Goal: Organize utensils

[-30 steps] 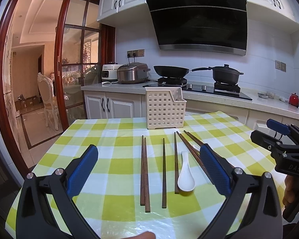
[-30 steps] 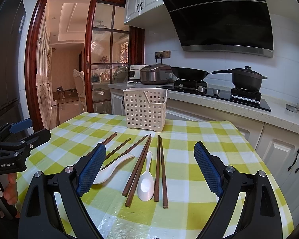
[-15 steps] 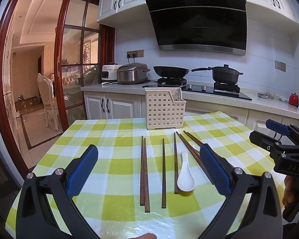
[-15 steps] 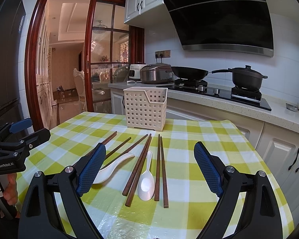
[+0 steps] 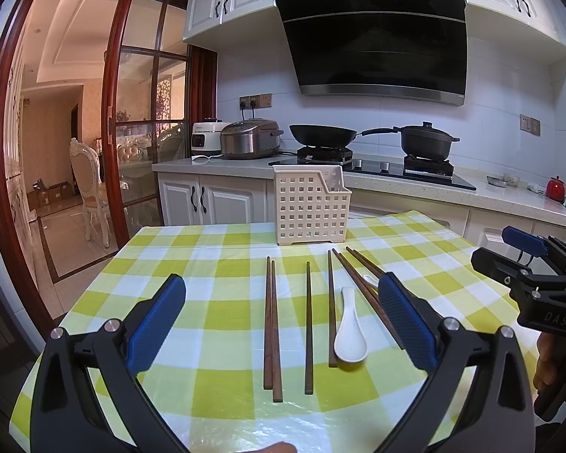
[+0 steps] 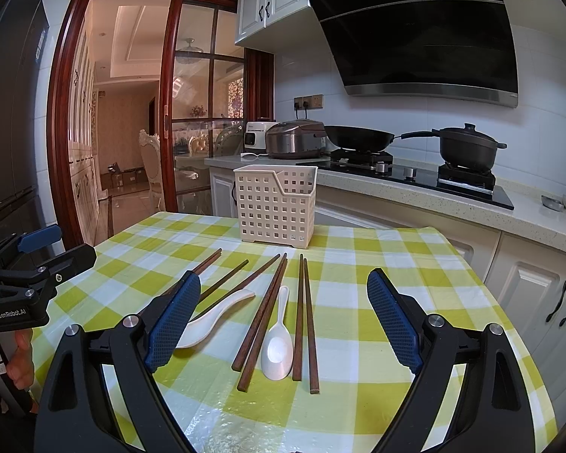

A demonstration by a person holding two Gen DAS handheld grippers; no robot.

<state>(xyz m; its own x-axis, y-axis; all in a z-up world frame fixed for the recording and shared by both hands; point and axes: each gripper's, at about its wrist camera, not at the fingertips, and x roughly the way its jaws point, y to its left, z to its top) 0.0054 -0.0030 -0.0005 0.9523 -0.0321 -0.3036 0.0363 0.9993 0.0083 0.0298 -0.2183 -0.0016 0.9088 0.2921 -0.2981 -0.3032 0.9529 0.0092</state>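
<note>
Two handheld grippers hovered above a kitchen table (image 5: 222, 324) covered in a green-and-white checked cloth, where the utensils lay loose and the sorting had evidently not begun. The left gripper (image 5: 281, 319) had its blue-padded fingers (image 5: 156, 319) spread wide with nothing between them, and the right gripper (image 6: 283, 319) was likewise splayed and empty, a stance that suggested both were lining up for a first pick. Dark wooden chopsticks (image 6: 305, 317) lay flat in rough lengthwise rows, tips towards the far end of the table, with a white ceramic spoon (image 6: 278, 343) bowl-up among them and a second spoon (image 6: 217, 317) resting at an angle to the left, partly hidden behind a finger pad. A cream perforated utensil basket (image 6: 275, 207) stood upright and apparently empty at the far edge, just beyond the chopstick tips (the likely destination, judging by the task). The thin sticks sat flush on the cloth, so a low, narrow pinch would probably be needed. A wok (image 5: 322, 134) and a lidded pot (image 5: 428, 141) sat on the stove behind.
</note>
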